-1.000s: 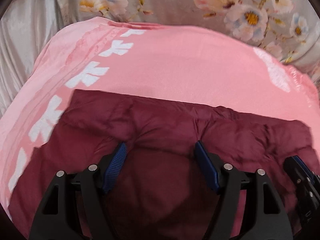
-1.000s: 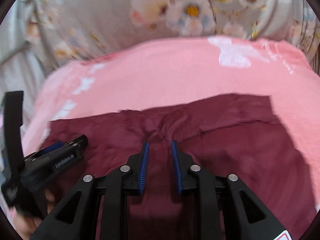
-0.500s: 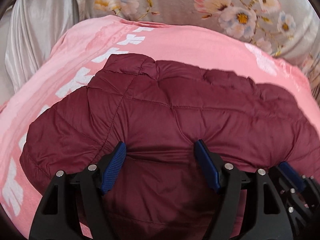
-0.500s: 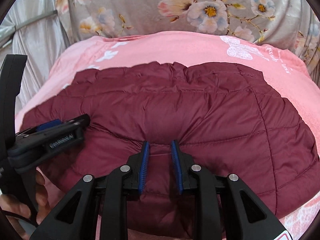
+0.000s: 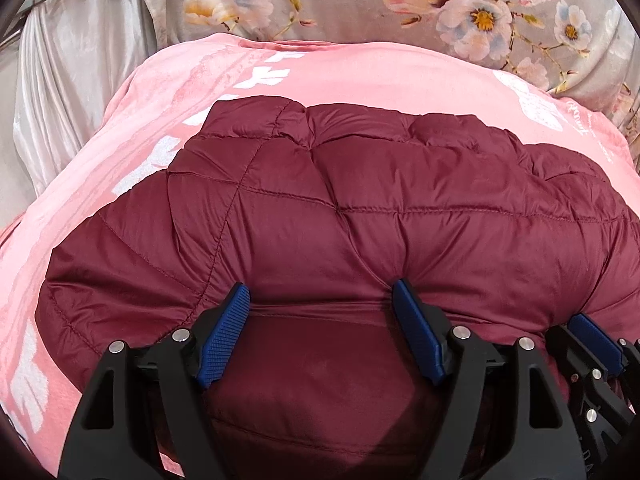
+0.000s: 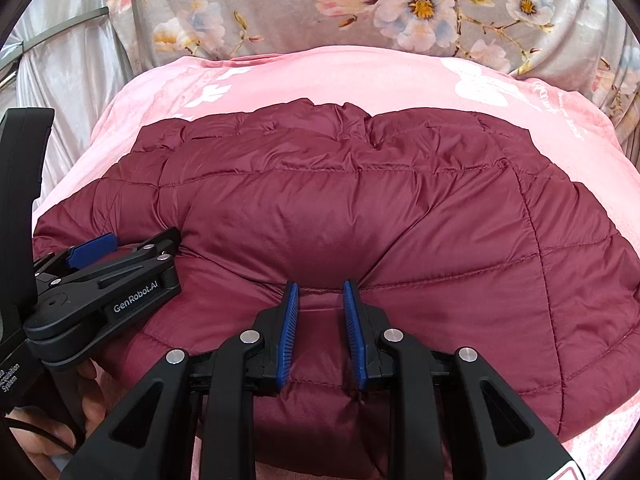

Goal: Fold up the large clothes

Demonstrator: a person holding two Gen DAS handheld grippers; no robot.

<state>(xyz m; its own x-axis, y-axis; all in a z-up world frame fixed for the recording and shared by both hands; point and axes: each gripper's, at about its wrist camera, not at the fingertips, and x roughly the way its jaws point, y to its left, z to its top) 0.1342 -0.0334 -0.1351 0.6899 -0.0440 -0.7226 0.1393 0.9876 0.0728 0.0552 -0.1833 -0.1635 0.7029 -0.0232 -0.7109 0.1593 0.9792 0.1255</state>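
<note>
A maroon quilted puffer jacket [image 5: 340, 216] lies folded on the pink blanket [image 5: 360, 76]; it also shows in the right wrist view [image 6: 360, 208]. My left gripper [image 5: 322, 292] is wide open, its blue-padded fingers resting against the jacket's near folded edge, with jacket fabric lying between them. My right gripper [image 6: 319, 286] stands partly open, its fingers a narrow gap apart, with a ridge of the jacket's near edge between them. The left gripper shows at the left in the right wrist view [image 6: 120, 248]. The right gripper's fingertip [image 5: 592, 336] shows low right in the left wrist view.
A grey floral cloth [image 6: 360, 12] lies behind the pink blanket [image 6: 360, 80]. A silvery satin sheet [image 5: 68, 92] hangs at the left. A hand [image 6: 48, 432] holds the left gripper's handle.
The jacket's near part has been carried over and laid on top, so the quilted outer side now faces up. Both grippers moved forward with it and now rest at the new near edge.
</note>
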